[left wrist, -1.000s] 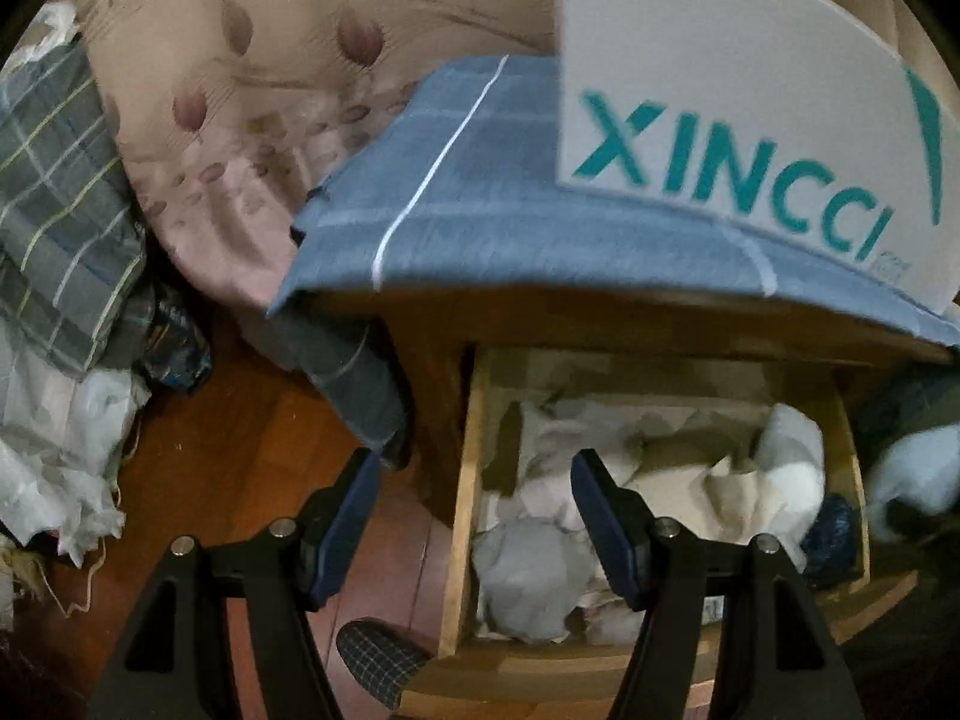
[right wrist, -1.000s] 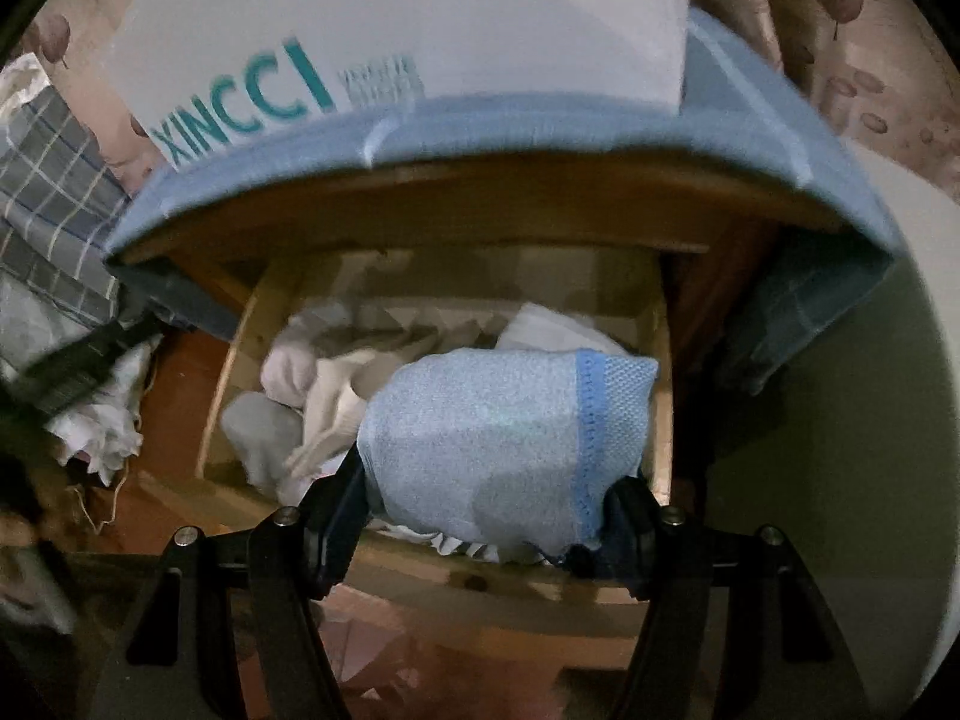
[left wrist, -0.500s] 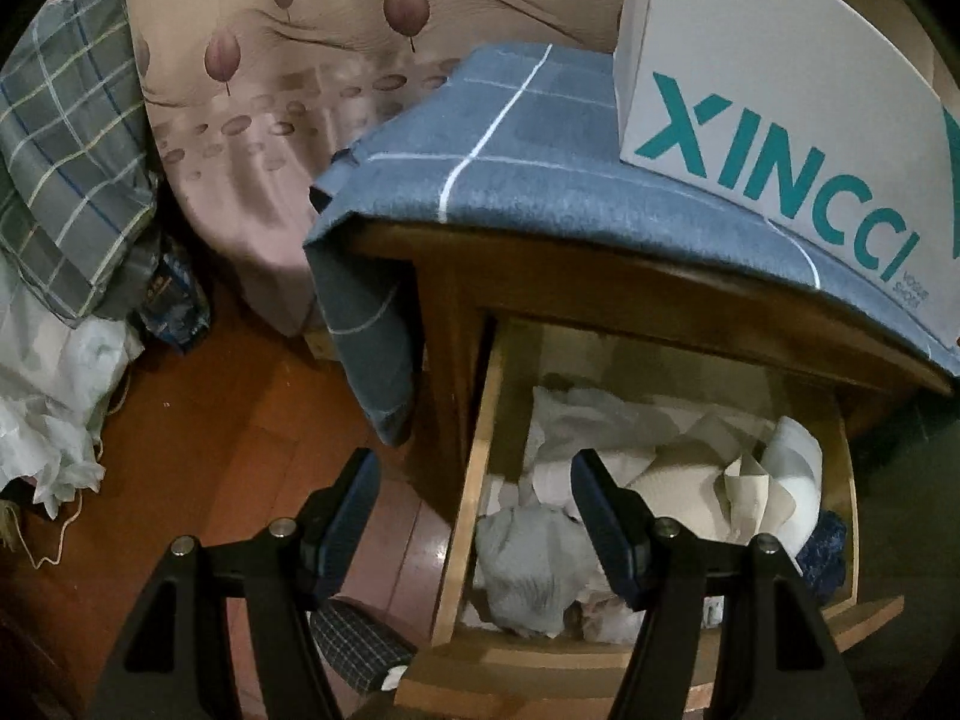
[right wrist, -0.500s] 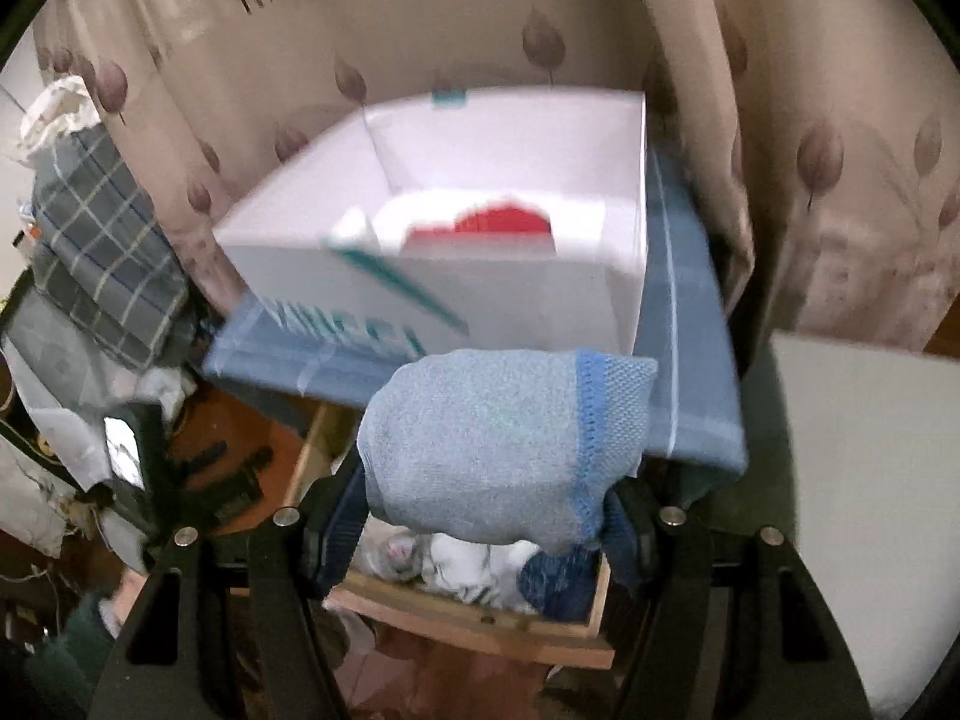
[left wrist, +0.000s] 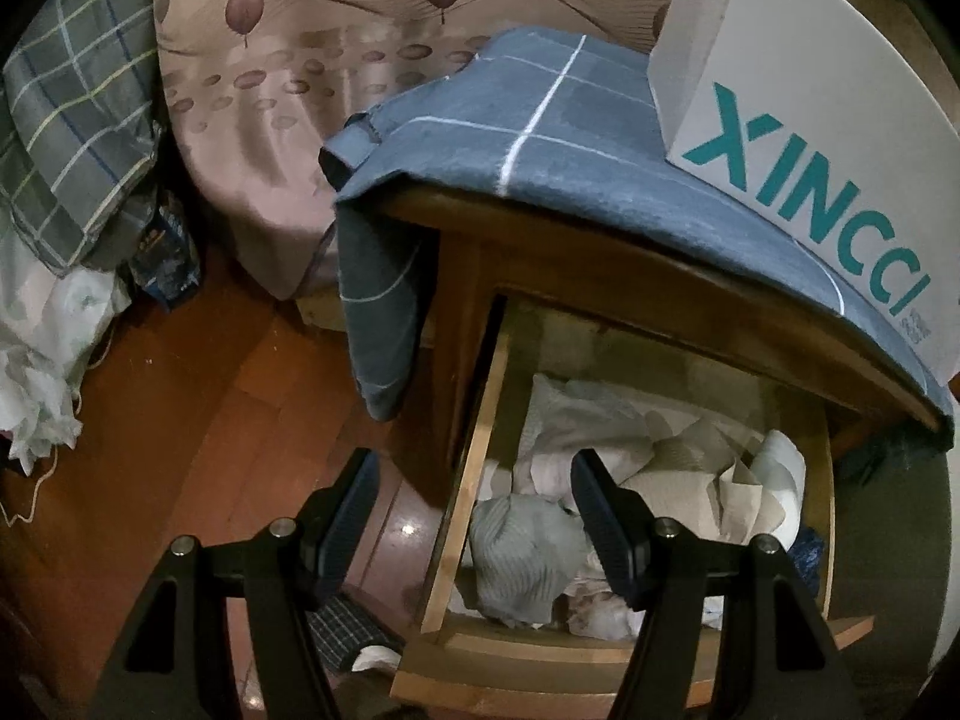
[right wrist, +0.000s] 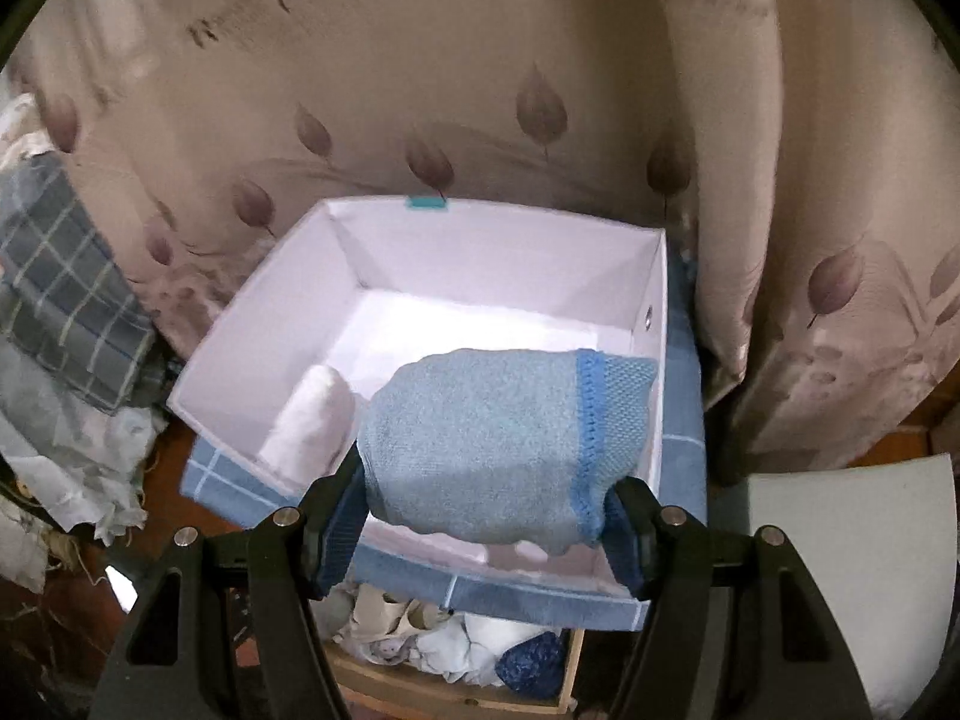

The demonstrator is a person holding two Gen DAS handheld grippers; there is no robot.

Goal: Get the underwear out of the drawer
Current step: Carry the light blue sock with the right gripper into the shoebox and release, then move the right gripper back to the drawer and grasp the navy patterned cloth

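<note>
- The left gripper [left wrist: 474, 483] hangs with its jaws apart and nothing between them, straddling the left wall of the open drawer [left wrist: 465, 495]: one finger over the floor [left wrist: 180, 408], the other over the clothes.
- Left to right in the left view: a plaid cloth [left wrist: 72, 114] and white fabric at the far left, a leaf-print curtain [left wrist: 288, 96] behind, then the wooden nightstand [left wrist: 474, 276] under a blue checked cloth [left wrist: 516, 138], and a white box [left wrist: 828, 138] with teal lettering at the right.
- In the drawer lies a jumble of pale garments [left wrist: 600, 480], a grey piece [left wrist: 525, 558] nearest the front and something dark blue [left wrist: 807, 552] in the right corner.
- A checked slipper [left wrist: 345, 630] shows on the floor by the drawer front.
- The right gripper [right wrist: 486, 504] is clamped on a folded light-blue underwear [right wrist: 498, 444] with a brighter blue band near its right end; the pads press its two ends.
- In the right view the underwear is held above the near edge of the open box [right wrist: 654, 324], well clear of the drawer [right wrist: 456, 684] below.
- Inside the box, at the left, lies a rolled white item [right wrist: 312, 420].
- Behind the box hangs the curtain [right wrist: 480, 90]; at the far right a pale grey surface [right wrist: 888, 570] fills the corner.
</note>
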